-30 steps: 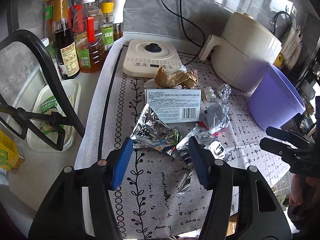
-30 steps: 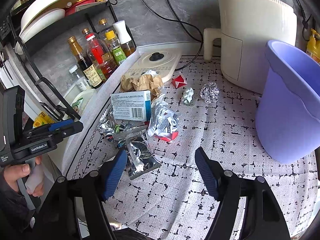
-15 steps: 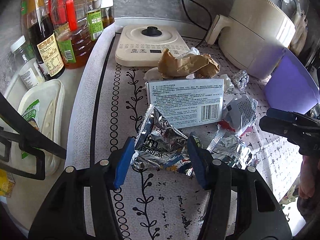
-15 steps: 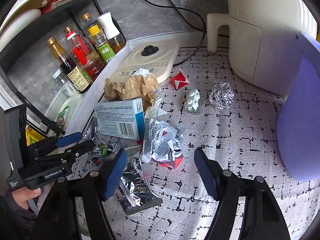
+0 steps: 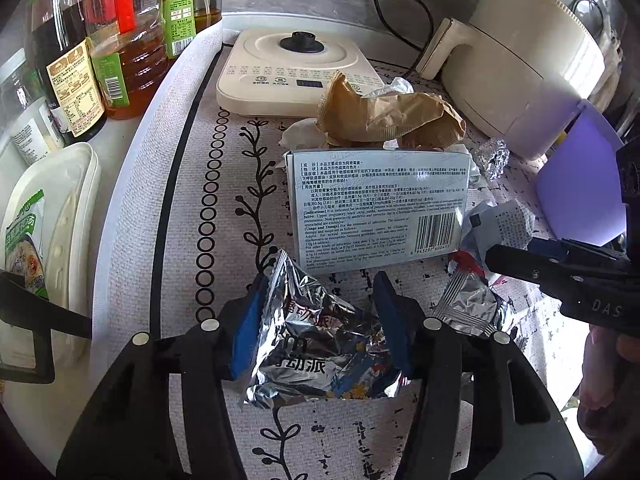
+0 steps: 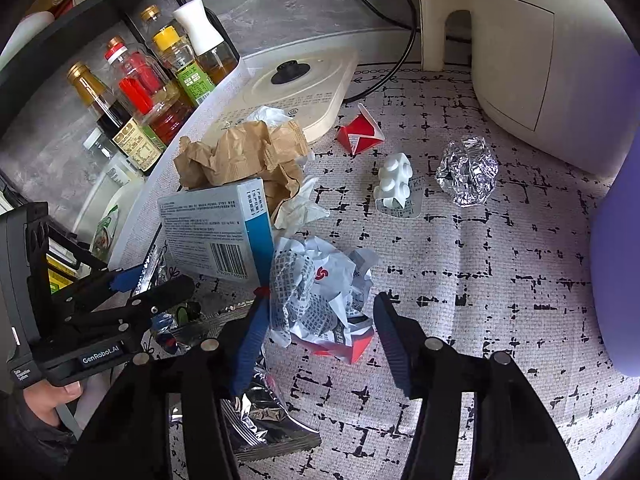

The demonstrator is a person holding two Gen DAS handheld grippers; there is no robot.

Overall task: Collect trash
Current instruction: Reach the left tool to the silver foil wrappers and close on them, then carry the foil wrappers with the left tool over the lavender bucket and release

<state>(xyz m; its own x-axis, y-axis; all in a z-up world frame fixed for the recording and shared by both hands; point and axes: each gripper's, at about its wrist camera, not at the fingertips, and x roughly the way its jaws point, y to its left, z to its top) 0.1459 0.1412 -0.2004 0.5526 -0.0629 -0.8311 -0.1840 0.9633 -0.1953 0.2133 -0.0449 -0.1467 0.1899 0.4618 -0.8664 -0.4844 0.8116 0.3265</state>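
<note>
A crumpled foil snack bag [image 5: 320, 340] lies on the patterned mat between the blue pads of my left gripper [image 5: 320, 280]. Its jaws are closing and both pads touch the bag's sides. A crumpled white and red paper wrapper [image 6: 320, 300] fills the gap of my right gripper [image 6: 320, 300]. Those jaws are closing too, with the pads against the wrapper. The purple bin [image 6: 616, 240] stands at the right. Between the two grippers lie a medicine box [image 5: 376, 208] and a second foil packet [image 5: 468, 308].
More trash lies farther back: brown paper [image 6: 240, 156], a foil ball [image 6: 468, 172], a red carton scrap [image 6: 360, 132] and a white blister piece [image 6: 394, 178]. A cream air fryer [image 5: 528, 72], an induction cooker [image 5: 296, 64] and sauce bottles [image 5: 120, 40] line the back wall.
Both grippers came down and forward onto the trash pile. The left jaws narrowed around the foil bag and the right jaws narrowed sharply around the paper wrapper.
</note>
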